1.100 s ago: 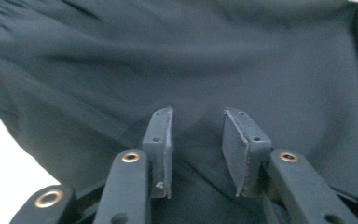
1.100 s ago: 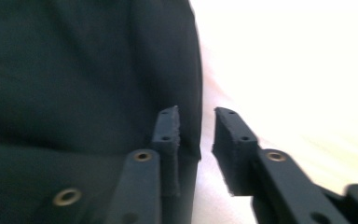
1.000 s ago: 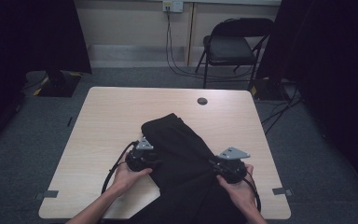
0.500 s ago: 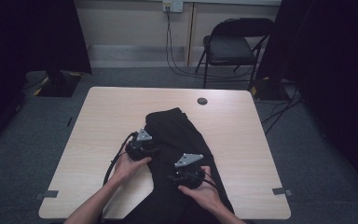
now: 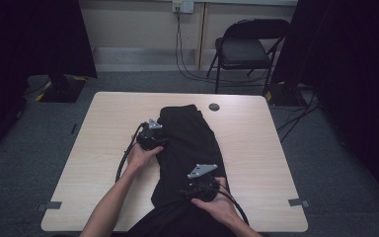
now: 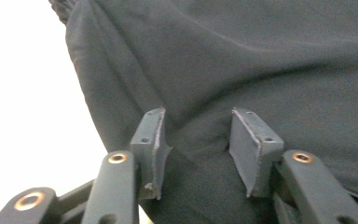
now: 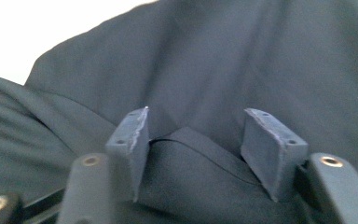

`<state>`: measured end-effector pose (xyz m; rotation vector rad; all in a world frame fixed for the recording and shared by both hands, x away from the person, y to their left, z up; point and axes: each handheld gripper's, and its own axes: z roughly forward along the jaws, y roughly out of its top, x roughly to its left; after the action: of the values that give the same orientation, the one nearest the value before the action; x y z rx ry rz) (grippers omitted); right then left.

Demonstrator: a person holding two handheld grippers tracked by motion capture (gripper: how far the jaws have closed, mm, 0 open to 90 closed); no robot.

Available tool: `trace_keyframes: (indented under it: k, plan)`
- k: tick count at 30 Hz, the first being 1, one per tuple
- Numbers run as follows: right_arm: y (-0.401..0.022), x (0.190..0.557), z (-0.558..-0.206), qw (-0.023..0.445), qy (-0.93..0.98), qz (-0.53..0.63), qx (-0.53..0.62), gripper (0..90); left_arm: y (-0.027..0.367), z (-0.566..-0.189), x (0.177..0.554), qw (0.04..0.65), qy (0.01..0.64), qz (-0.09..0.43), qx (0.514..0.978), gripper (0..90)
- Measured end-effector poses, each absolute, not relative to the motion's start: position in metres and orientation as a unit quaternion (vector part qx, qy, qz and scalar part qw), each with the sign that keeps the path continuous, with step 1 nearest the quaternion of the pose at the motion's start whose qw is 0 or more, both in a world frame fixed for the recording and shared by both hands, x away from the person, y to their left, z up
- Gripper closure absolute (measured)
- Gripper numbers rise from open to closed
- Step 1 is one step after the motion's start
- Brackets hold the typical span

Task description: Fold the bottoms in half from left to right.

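Black garment (image 5: 187,143) lies folded lengthwise down the middle of the wooden table (image 5: 256,148), its top edge near the small round grommet (image 5: 214,107) and its lower end hanging off the person's side of the table. Behind the table, a folding chair (image 5: 246,49) stands on the grey floor. At the cloth's left edge sits the left gripper (image 5: 154,141); its jaws have just been opening and stand spread, with a fold of the dark fabric (image 6: 200,149) bunched loosely between the pads (image 6: 254,149). Lower down on the garment, the right gripper (image 5: 193,190) rests on the cloth; its jaws too have just been opening and stand apart, a folded edge (image 7: 191,140) lying between them unpinched.
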<state>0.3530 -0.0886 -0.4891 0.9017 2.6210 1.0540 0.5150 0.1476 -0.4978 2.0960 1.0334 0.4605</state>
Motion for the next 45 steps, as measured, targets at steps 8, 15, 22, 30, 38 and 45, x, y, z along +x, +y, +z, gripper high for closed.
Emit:
trace_keyframes:
  k: [8,15,22,30,38,45]
  plan:
    - [-0.140,0.333,-0.485,0.096,0.886,0.331,0.311,45.5,0.144,-0.490,0.508,0.347,0.393,0.189,0.830,50.3]
    - [-0.170,0.325,-0.477,0.101,0.871,0.346,0.333,43.8,0.146,-0.462,0.459,0.413,0.349,0.144,0.829,54.3]
    - [-0.159,0.353,-0.462,0.147,0.843,0.394,0.335,52.7,0.123,-0.476,0.411,0.389,0.288,0.105,0.869,54.2]
    - [-0.149,0.362,-0.482,0.154,0.869,0.341,0.324,53.5,0.125,-0.494,0.407,0.376,0.295,0.114,0.871,55.5]
    - [-0.200,0.339,-0.486,0.136,0.872,0.317,0.346,50.8,0.125,-0.494,0.408,0.375,0.299,0.117,0.870,57.4]
    - [-0.194,0.333,-0.478,0.130,0.873,0.327,0.339,45.9,0.123,-0.496,0.416,0.384,0.296,0.121,0.866,57.9]
